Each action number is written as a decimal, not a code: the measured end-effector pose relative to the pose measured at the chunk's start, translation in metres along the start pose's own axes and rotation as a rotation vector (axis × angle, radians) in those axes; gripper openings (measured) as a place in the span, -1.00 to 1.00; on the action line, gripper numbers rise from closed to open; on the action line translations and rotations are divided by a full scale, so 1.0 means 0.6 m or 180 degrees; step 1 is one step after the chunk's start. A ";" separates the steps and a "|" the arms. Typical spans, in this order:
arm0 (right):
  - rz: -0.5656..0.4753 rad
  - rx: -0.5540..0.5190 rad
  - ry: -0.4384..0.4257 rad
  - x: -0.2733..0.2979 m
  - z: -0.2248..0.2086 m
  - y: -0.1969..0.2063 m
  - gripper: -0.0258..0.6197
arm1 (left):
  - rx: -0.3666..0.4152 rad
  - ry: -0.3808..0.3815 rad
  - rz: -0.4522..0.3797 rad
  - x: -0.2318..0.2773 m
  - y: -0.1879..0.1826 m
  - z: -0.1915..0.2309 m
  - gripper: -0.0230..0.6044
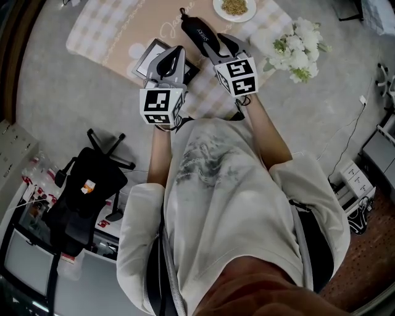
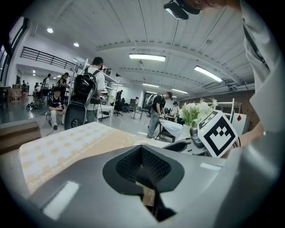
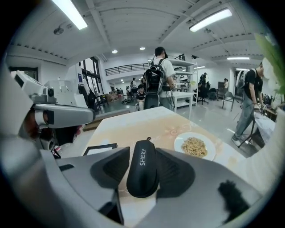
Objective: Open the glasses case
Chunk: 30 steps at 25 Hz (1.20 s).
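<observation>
The black glasses case (image 1: 197,31), printed SHERY, lies closed on the checked tablecloth (image 1: 105,28). In the right gripper view the case (image 3: 142,173) sits lengthwise between the jaws of my right gripper (image 3: 143,156). The jaws stand apart, with a slim gap on the left side, and I see no pad pressing on it. In the head view my right gripper (image 1: 219,46) reaches the case's near end. My left gripper (image 1: 176,54) hovers just left of it, over a framed picture (image 1: 148,57). Its jaws (image 2: 144,178) are closed together on nothing.
A white plate of food (image 1: 234,7) (image 3: 195,146) stands beyond the case. White flowers (image 1: 297,40) (image 2: 196,112) are at the table's right corner. A black office chair (image 1: 86,185) stands left of the person. Several people stand in the room behind.
</observation>
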State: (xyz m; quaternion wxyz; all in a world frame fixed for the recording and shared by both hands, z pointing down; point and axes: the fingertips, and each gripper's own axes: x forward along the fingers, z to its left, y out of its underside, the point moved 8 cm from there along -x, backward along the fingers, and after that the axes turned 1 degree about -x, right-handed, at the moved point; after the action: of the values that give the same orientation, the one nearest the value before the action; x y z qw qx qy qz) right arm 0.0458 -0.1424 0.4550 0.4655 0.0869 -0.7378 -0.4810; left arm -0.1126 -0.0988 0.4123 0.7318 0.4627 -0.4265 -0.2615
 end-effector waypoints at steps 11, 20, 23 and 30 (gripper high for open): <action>0.0034 0.0325 0.0161 0.026 -0.026 0.017 -0.21 | -0.0047 -0.0028 0.0116 0.024 0.013 0.025 -0.90; 0.0216 0.0587 0.0638 0.054 -0.070 0.041 -0.46 | -0.0033 0.0038 0.0225 0.052 0.027 0.032 -0.89; 0.0338 0.0591 0.0631 0.066 -0.069 0.052 -0.69 | -0.0035 0.0054 0.0259 0.059 0.032 0.032 -0.90; 0.0322 0.0649 0.0409 0.069 -0.056 0.051 -0.70 | -0.0062 0.0074 0.0323 0.063 0.044 0.036 -0.89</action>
State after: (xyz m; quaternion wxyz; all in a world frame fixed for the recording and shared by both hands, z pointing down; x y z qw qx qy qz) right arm 0.0588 -0.1714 0.5076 0.5243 0.1272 -0.7549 -0.3728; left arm -0.1127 -0.1266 0.4554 0.7535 0.4364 -0.4384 -0.2229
